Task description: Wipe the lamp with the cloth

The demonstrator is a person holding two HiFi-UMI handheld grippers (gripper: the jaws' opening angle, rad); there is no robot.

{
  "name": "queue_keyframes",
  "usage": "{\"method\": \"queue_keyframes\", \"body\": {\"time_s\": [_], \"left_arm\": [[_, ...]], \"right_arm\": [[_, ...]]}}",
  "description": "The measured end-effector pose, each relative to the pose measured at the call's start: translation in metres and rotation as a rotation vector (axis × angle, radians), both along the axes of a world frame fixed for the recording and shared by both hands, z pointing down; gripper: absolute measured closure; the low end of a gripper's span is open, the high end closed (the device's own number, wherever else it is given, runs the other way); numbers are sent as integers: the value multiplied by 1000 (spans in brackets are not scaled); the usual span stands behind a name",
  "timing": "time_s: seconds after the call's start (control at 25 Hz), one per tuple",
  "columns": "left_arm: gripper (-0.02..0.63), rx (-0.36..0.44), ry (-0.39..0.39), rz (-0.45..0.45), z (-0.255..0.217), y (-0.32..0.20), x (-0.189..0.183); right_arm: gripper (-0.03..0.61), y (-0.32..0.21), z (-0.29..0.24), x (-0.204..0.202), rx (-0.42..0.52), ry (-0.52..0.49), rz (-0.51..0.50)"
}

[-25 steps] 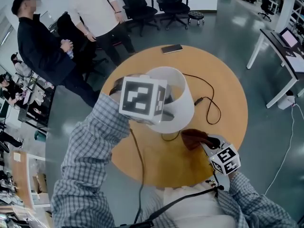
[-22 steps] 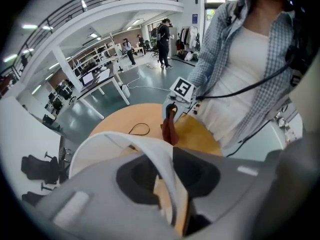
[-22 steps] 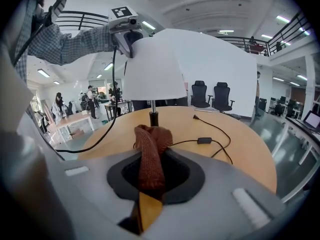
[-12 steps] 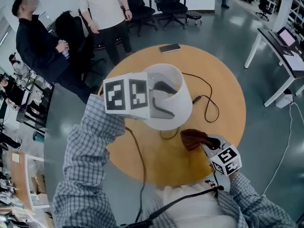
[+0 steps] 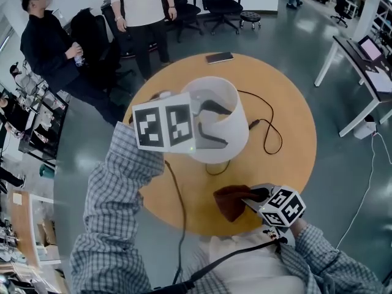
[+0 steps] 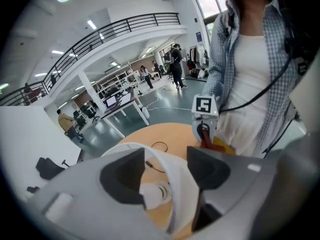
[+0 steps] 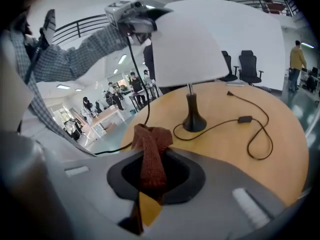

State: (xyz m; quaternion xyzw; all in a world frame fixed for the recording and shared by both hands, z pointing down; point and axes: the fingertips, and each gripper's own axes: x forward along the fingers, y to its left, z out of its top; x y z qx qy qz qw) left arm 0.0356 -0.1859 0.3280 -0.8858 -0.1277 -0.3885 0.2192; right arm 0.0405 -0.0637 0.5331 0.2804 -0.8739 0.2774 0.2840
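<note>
Two grippers in view. Left gripper (image 6: 165,166) at top rim of lamp (image 5: 233,143) shade, fingers just opening wide, shade wall between them, not pinched. Right gripper (image 7: 152,171) fingers closed on cloth (image 7: 150,144), low by near edge of bench (image 5: 288,121). Lamp stands upright, ahead and above cloth, apart; probably cloth must rise to shade.

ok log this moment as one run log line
left gripper: jaws just opened, lampshade rim between them | right gripper: shut on cloth | cloth: apart from lampshade, over table
</note>
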Motion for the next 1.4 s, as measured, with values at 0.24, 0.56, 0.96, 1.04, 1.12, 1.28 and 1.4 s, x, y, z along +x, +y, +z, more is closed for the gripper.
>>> {"method": "queue_keyframes", "body": {"time_s": [0.24,0.56,0.96,1.04,1.12,1.28,1.4], "left_arm": [[338,-23,102,-37,-13,-3,5],[311,-62,376,-144,-61,-14,-11],[430,-23,921,-555,-137,-15,-140],[518,-45,992,-663,-122,-11,-172],[606,-71,994,-758,-93,-5,-193],[609,-158,966,-885,-30,8,-200],[609,-265,938,-946,22,22,-182]], "right_arm": [[538,-31,95,-4,-151,186,42],[485,-67,131,21,-132,356,166],[361,-101,82,63,-3,98,424],[431,-104,59,81,51,41,495],[506,-103,36,95,106,3,535],[574,-90,-3,94,195,-44,525],[574,-79,-18,74,230,-75,474]]}}
